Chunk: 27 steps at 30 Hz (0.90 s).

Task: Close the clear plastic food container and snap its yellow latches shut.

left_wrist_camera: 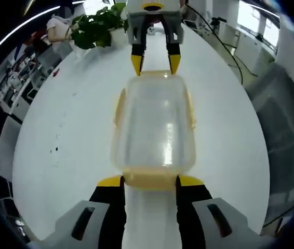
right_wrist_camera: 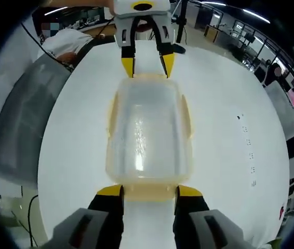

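The clear plastic container [left_wrist_camera: 155,124] [right_wrist_camera: 147,135] lies lengthwise on the white table [left_wrist_camera: 69,135] [right_wrist_camera: 225,155] with its lid on. Yellow latches run along its long sides [left_wrist_camera: 119,106] [right_wrist_camera: 188,116]. My left gripper [left_wrist_camera: 150,180] stands open at the near end, its yellow-tipped jaws on either side of the yellow end latch [left_wrist_camera: 149,179]. It appears again at the far end in the right gripper view [right_wrist_camera: 147,63]. My right gripper [right_wrist_camera: 149,190] is open in the same way around the opposite end latch [right_wrist_camera: 149,192], and faces me in the left gripper view [left_wrist_camera: 155,62].
A green potted plant [left_wrist_camera: 97,26] stands at the table's far end. A grey chair back [left_wrist_camera: 284,129] [right_wrist_camera: 17,129] sits beside the table edge. A person in white [right_wrist_camera: 66,41] is behind the table. Cables [left_wrist_camera: 225,46] trail over it.
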Tool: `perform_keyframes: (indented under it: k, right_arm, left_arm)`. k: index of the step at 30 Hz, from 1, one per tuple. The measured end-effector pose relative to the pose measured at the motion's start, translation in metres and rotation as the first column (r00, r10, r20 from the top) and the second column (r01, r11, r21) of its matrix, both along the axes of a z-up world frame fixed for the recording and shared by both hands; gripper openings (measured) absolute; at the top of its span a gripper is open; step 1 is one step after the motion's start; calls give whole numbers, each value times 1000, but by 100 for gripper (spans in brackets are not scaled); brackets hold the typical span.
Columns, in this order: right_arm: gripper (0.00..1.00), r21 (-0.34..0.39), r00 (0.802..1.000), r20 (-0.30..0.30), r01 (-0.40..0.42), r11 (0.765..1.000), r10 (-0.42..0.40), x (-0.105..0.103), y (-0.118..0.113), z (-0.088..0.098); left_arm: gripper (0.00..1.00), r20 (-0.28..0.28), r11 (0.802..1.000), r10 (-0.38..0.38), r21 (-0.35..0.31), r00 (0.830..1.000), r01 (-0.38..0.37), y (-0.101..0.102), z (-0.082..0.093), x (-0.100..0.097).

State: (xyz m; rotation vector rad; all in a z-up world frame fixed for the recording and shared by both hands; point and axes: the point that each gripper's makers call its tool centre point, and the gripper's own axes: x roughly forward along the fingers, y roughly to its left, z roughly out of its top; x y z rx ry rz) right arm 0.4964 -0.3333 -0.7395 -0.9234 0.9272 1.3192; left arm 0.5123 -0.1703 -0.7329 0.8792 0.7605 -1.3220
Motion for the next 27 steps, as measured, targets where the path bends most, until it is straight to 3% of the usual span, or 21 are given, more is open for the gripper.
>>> perform_keyframes:
  k: [19,27]
  right_arm:
    - [36,7,1000,1,2,1000,-2,1,-2,-5]
    - [38,13,1000,16,22,1000,-22,4,-5,-4]
  left_arm:
    - [35,-8,1000,-14,-22,1000,14,-3,-10,2]
    - [38,21,998,-54,21,998,53,4,-13,1]
